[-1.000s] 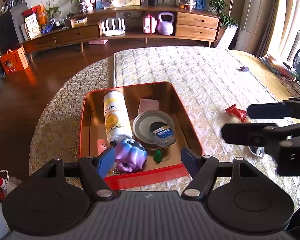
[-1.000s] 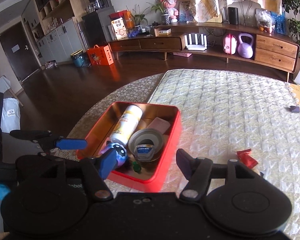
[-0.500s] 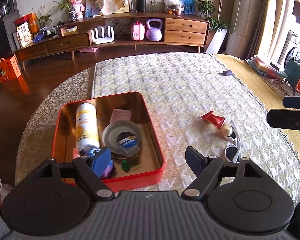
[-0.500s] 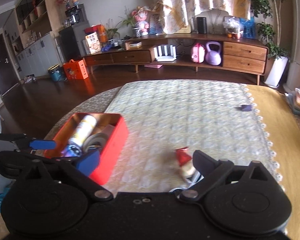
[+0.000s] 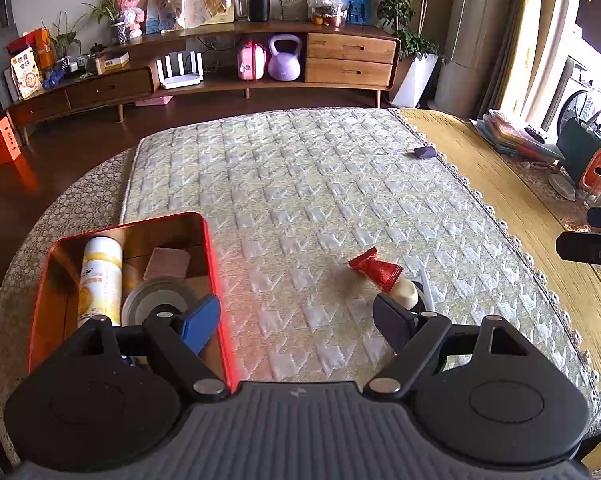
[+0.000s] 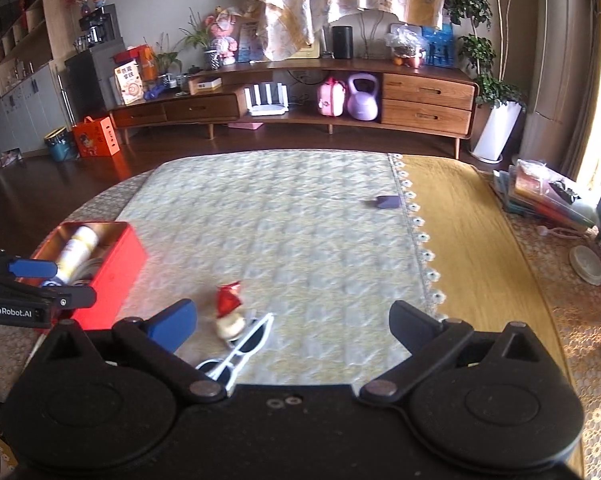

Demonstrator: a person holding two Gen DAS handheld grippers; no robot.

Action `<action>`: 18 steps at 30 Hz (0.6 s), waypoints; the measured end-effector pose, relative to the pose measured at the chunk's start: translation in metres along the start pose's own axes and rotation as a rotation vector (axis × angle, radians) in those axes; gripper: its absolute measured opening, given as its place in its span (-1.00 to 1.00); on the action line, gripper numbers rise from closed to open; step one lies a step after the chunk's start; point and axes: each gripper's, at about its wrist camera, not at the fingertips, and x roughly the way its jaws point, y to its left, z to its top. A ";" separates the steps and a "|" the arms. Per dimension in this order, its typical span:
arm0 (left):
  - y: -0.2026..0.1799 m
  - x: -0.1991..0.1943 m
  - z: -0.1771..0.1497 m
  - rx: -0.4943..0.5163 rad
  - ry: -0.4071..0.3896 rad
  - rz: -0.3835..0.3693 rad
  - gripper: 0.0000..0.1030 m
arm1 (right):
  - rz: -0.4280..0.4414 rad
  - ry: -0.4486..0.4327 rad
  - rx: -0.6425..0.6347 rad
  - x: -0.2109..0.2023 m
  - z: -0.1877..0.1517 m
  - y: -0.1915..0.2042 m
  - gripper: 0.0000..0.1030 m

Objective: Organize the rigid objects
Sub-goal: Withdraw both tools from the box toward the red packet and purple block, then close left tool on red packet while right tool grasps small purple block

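A red tin (image 5: 216, 280) stands at the left on the quilted table cover, holding a white spray can (image 5: 100, 276), a round grey tin (image 5: 156, 304) and a pink pad (image 5: 168, 264). To its right lie a red tube with a cream cap (image 5: 380, 274) and white sunglasses (image 6: 244, 346). My left gripper (image 5: 296, 316) hangs open and empty between the tin and the tube. My right gripper (image 6: 292, 320) is wide open above the cover, the red tube (image 6: 228, 298) lying just inside its left finger, untouched. A small purple object (image 6: 386, 201) sits far off near the cover's lace edge.
Bare wooden tabletop (image 6: 460, 240) runs to the right of the cover, with stacked folders (image 6: 548, 196) and a round lid (image 6: 586, 264) beyond. A long wooden sideboard (image 5: 220, 76) lines the far wall across dark floor.
Both grippers swung right, away from the red tin toward the tube and sunglasses. The right jaws spread much wider. The purple toy in the tin has dropped out of view.
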 end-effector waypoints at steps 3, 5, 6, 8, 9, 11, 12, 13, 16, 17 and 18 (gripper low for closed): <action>-0.007 0.014 0.011 -0.019 0.026 -0.013 0.62 | -0.013 -0.003 -0.017 0.006 0.009 -0.015 1.00; -0.011 0.023 0.017 -0.030 0.047 -0.008 0.62 | -0.017 -0.003 -0.030 0.012 0.017 -0.023 0.99; -0.013 0.027 0.021 -0.033 0.055 -0.002 0.62 | -0.021 -0.004 -0.035 0.016 0.022 -0.027 0.99; -0.017 0.037 0.028 -0.038 0.065 0.007 0.62 | -0.029 -0.011 -0.036 0.025 0.030 -0.035 0.99; -0.018 0.041 0.031 -0.038 0.068 0.009 0.62 | -0.030 -0.010 -0.035 0.031 0.035 -0.040 0.99; -0.022 0.051 0.036 -0.034 0.075 0.009 0.62 | -0.038 -0.009 -0.030 0.044 0.043 -0.049 0.99; -0.024 0.055 0.040 -0.033 0.077 0.007 0.62 | -0.046 -0.009 -0.026 0.050 0.047 -0.054 0.99; -0.026 0.060 0.042 -0.035 0.081 0.004 0.62 | -0.051 -0.006 -0.021 0.057 0.050 -0.058 0.99; -0.031 0.077 0.048 -0.047 0.113 -0.006 0.62 | -0.062 0.007 -0.007 0.080 0.057 -0.071 0.99; -0.033 0.084 0.050 -0.050 0.126 -0.009 0.62 | -0.065 0.015 -0.004 0.089 0.059 -0.075 0.99; -0.035 0.092 0.051 -0.053 0.141 -0.016 0.62 | -0.067 0.023 -0.002 0.096 0.061 -0.077 0.99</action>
